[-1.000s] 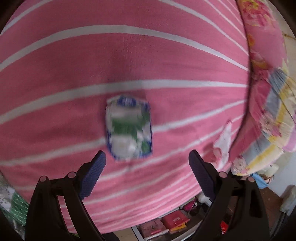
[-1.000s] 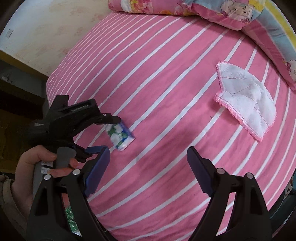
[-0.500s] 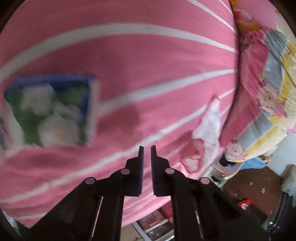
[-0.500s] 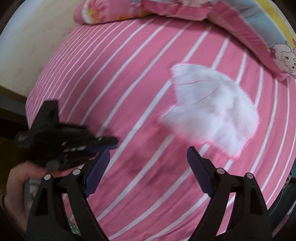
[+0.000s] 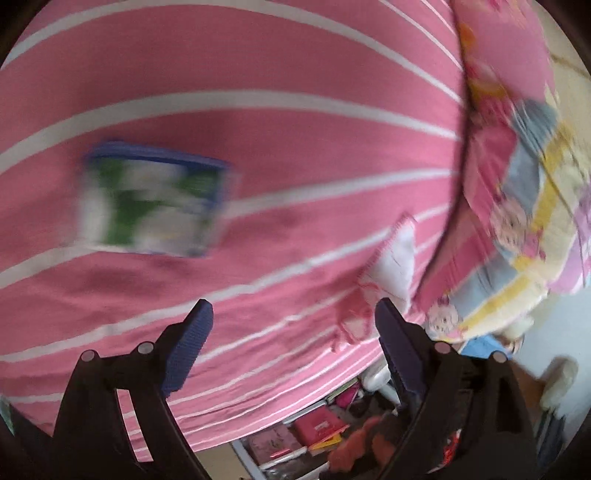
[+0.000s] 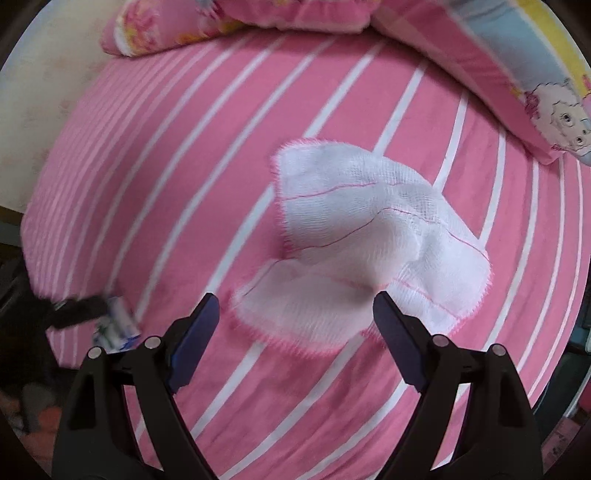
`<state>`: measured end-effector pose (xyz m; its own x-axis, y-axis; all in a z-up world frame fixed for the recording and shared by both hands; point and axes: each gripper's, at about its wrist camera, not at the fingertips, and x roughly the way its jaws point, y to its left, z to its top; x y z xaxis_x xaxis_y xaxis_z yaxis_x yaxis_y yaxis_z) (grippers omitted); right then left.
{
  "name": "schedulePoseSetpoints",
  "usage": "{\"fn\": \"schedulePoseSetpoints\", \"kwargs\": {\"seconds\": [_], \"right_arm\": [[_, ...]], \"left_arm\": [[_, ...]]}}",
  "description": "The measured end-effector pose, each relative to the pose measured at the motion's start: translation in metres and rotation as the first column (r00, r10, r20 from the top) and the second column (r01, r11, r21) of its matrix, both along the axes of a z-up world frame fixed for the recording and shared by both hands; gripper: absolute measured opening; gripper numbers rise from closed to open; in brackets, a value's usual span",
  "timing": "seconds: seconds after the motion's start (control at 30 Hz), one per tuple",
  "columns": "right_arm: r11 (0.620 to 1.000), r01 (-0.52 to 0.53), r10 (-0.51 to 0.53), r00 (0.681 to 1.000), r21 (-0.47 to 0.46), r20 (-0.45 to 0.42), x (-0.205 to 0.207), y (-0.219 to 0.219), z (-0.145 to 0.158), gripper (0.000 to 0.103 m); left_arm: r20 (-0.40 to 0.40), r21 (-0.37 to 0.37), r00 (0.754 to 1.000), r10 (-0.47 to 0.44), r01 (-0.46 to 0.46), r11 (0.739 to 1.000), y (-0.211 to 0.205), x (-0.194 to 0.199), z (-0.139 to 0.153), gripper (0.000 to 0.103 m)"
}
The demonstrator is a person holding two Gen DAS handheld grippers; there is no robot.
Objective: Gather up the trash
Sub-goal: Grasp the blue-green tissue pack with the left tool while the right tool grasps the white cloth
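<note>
**Both tools open over the bed, nothing collected yet**

Nearest my left tool (image 5: 293, 332), I find the jaws opening, standing wide, with only pink striped sheet between them. They grip nothing. The small wrapper (image 5: 155, 201), blue-edged with a green and white print, lies on the bed (image 5: 295, 122) up and to the left of the jaws, outside their line. It is blurred, so I cannot read its print. I judge that this tool must be swung towards the wrapper before any grasp is possible.

My right tool (image 6: 295, 321) points steeply down at the bed, jaws wide and empty. Just beyond the tips lies the white cloth (image 6: 369, 236), pink-fringed and crumpled, raised in a fold at the middle. Its near edge sits between the two fingers in the picture; whether the pads touch it I cannot tell. I judge that the wide opening is kept to straddle that raised fold. In the right wrist view the wrapper appears at lower left, beside the dark tip of the left tool.

Farther off, a patterned quilt (image 6: 517, 74) and a pillow (image 6: 166, 29) lie along the far edge of the bed. Below the bed edge, in the left wrist view, boxes and clutter sit on the floor (image 5: 524, 380).
</note>
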<state>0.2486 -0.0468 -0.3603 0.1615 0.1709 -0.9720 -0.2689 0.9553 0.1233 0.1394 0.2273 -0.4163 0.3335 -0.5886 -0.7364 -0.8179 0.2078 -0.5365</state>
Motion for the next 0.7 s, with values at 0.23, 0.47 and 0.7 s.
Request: {"fn": "schedulePoseSetpoints", "kwargs": {"seconds": [0.23, 0.47, 0.7], "right_arm": [[0.997, 0.066, -0.063, 0.992, 0.029, -0.107, 0.004, -0.003, -0.038, 0.009], [0.992, -0.020, 0.036, 0.991, 0.122, -0.126, -0.031, 0.029, -0.027, 0.005], [0.966, -0.085, 0.127, 0.978, 0.244, -0.163, -0.074, 0.068, -0.015, 0.005]], "left_arm": [[-0.060, 0.040, 0.996, 0.061, -0.059, 0.997, 0.046, -0.034, -0.012, 0.087], [-0.112, 0.073, 0.993, 0.033, -0.025, 0.997, 0.060, -0.019, -0.032, 0.086], [-0.187, 0.147, 0.982, 0.012, 0.015, 0.989, 0.056, -0.011, -0.035, 0.075]]}}
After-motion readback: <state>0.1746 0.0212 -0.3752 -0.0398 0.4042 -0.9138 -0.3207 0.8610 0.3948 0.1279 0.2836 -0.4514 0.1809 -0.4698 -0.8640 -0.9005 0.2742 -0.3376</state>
